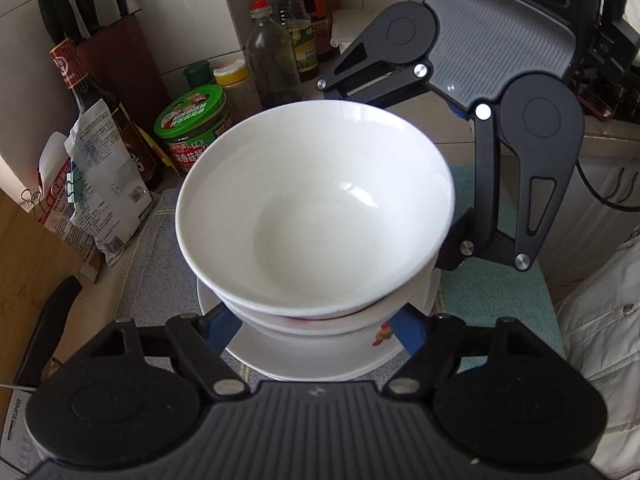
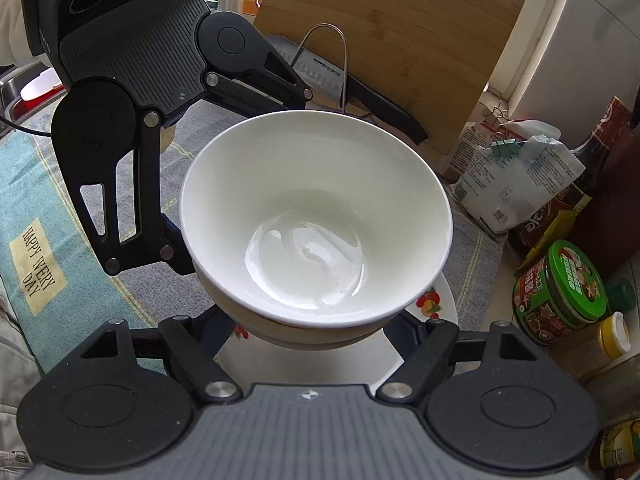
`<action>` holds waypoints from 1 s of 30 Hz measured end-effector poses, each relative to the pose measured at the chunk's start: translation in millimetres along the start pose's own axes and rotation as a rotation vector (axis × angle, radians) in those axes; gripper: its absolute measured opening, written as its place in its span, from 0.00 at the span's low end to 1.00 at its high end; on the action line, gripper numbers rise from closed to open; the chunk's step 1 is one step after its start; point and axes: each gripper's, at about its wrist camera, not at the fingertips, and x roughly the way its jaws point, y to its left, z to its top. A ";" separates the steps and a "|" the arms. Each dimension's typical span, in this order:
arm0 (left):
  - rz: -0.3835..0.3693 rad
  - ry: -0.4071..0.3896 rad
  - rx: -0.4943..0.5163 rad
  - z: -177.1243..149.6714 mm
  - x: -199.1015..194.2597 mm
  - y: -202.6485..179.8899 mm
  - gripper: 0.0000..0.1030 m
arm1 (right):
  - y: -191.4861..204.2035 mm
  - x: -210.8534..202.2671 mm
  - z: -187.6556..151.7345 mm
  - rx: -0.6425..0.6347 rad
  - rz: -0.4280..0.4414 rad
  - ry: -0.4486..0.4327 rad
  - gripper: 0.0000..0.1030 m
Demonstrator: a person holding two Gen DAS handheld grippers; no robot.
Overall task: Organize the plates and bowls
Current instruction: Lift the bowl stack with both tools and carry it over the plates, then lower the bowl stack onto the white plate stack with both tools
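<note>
Both grippers are clamping the stack of white bowls (image 1: 316,208) from opposite sides: left gripper (image 1: 320,320) near, right gripper (image 2: 316,320) far. The stack is sitting, or maybe hovering, over a plate (image 1: 320,360) on the cloth (image 1: 160,264).

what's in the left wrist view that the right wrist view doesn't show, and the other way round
Only the left wrist view: a knife block and tall oil bottles. Only the right wrist view: a bamboo cutting board and a teal mat reading HAPPY WERY DAY. Both: the stacked white bowls on a plate, gripped by both hand-held grippers, and the green-lidded jar.
</note>
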 end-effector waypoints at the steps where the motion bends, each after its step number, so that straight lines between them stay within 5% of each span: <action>1: 0.000 0.002 0.003 1.2 4.0 0.9 0.77 | -1.4 2.2 -1.7 -0.008 -0.010 0.002 0.81; 30: -0.029 0.035 -0.025 10.5 34.2 17.0 0.77 | -29.1 23.4 -12.5 0.028 0.016 0.042 0.81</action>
